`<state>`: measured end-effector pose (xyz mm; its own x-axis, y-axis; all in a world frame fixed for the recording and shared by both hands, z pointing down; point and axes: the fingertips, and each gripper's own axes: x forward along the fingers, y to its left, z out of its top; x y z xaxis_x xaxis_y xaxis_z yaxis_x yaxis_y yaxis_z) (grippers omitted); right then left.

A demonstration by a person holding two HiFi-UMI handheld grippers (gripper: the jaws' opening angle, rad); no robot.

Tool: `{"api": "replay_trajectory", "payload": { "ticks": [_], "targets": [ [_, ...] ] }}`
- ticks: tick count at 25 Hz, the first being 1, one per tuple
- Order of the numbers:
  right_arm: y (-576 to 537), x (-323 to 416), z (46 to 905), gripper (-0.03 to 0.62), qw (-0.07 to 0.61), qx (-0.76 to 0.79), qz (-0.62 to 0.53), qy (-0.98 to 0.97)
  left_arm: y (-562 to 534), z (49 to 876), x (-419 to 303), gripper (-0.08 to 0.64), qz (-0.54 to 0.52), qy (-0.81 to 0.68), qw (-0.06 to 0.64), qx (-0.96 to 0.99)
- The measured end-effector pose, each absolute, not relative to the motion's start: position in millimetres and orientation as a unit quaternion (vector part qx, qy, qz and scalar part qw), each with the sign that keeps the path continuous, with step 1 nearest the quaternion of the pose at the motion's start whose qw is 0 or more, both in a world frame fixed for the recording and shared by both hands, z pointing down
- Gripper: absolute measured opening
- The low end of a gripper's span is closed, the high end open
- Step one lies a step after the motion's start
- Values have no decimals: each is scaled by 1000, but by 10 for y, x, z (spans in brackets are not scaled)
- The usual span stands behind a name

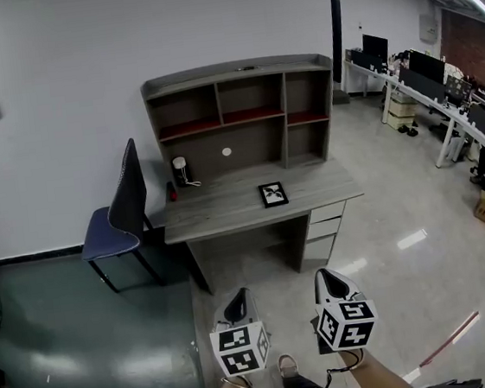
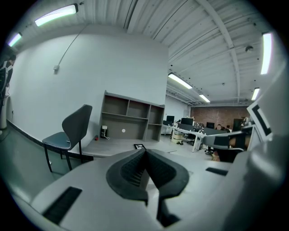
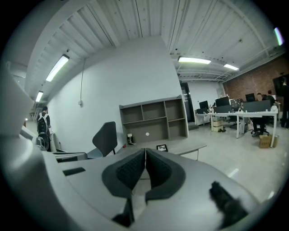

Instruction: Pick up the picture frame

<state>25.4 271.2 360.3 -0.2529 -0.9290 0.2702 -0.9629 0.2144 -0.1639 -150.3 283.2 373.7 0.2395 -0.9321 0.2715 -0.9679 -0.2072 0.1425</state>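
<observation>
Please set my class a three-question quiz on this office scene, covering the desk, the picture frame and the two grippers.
1. True or false: the picture frame lies flat on the desk.
2. In the head view, on which side of the desk is the chair? A: left. B: right.
3. Fill in: the jaws of the left gripper and the right gripper are both ____, with nothing between them.
Key: 1 true; 2 A; 3 shut.

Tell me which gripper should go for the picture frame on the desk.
Right, narrowly. The picture frame lies on the right half of the desk, above the drawers. The right gripper and left gripper are both shut, empty and similarly far back.
</observation>
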Motion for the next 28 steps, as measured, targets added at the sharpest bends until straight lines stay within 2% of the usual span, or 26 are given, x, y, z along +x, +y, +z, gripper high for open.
{"api": "replay_trajectory", "payload": {
  "ticks": [28],
  "targets": [
    [472, 470, 3604, 32, 44, 592, 160, -789, 665, 3697, -1251, 9, 79, -624, 126, 768]
  ]
}}
